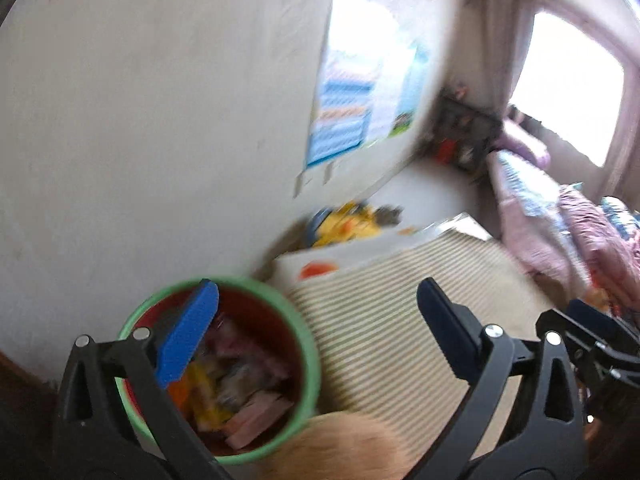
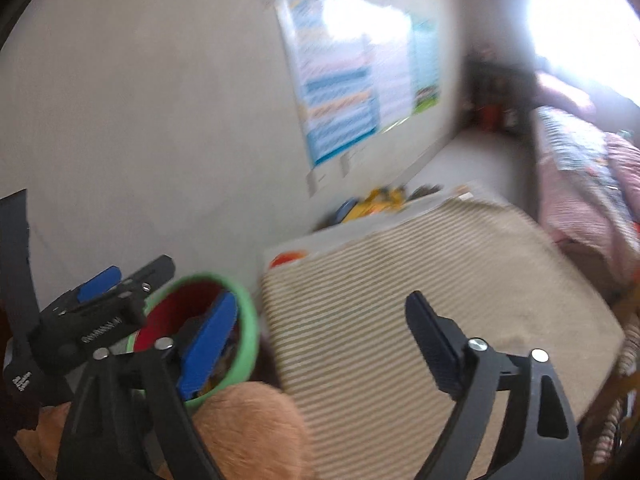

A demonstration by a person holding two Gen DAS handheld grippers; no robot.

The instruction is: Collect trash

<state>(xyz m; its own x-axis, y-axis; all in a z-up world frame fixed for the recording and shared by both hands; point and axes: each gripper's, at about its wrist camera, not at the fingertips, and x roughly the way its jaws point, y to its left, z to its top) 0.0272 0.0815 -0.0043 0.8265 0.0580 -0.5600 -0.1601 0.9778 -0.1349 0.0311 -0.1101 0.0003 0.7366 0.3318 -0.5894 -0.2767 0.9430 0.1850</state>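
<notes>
Now both grippers — left and right — gape empty, the bin at seven o'clock, nearer the left.

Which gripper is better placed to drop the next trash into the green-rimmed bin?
Probably the left gripper: open and empty, with the bin directly beneath. The right gripper hangs over the striped mat.

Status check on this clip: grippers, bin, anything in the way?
Left gripper open, empty. Right gripper open, empty. Green-rimmed trash bin holds wrappers. Furry tan object beside the bin; too blurred to identify.
</notes>
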